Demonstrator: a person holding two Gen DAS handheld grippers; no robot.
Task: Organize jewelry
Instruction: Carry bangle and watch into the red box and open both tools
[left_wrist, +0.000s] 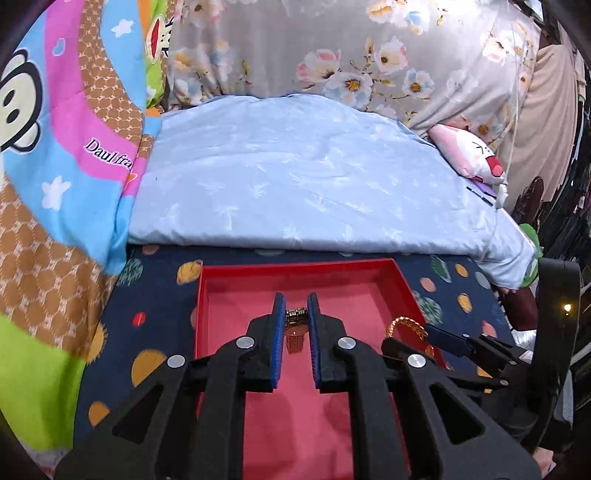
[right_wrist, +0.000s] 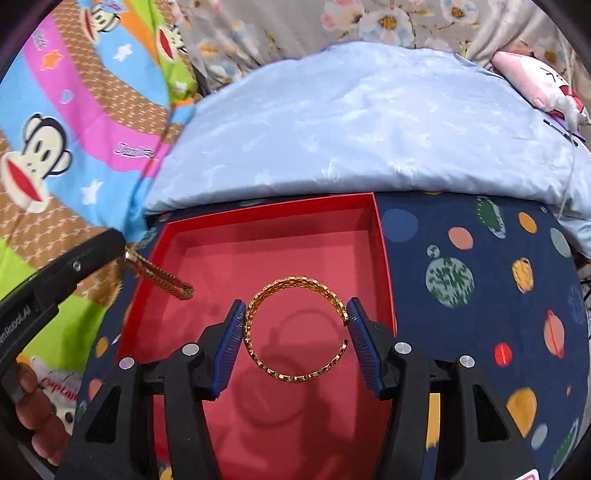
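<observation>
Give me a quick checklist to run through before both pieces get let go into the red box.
1. Left tool shut on the gold watch: ok.
2. Right tool shut on the open gold bangle, pads on opposite sides: ok.
3. Both pieces over the red box, inside its walls: ok in both wrist views.
4. Box floor bare where they would land: ok, nothing else visible inside.
5. Height of the pieces above the box floor: cannot tell; the bangle's shadow suggests a gap.
6. Watch and bangle apart, not tangled: ok.
</observation>
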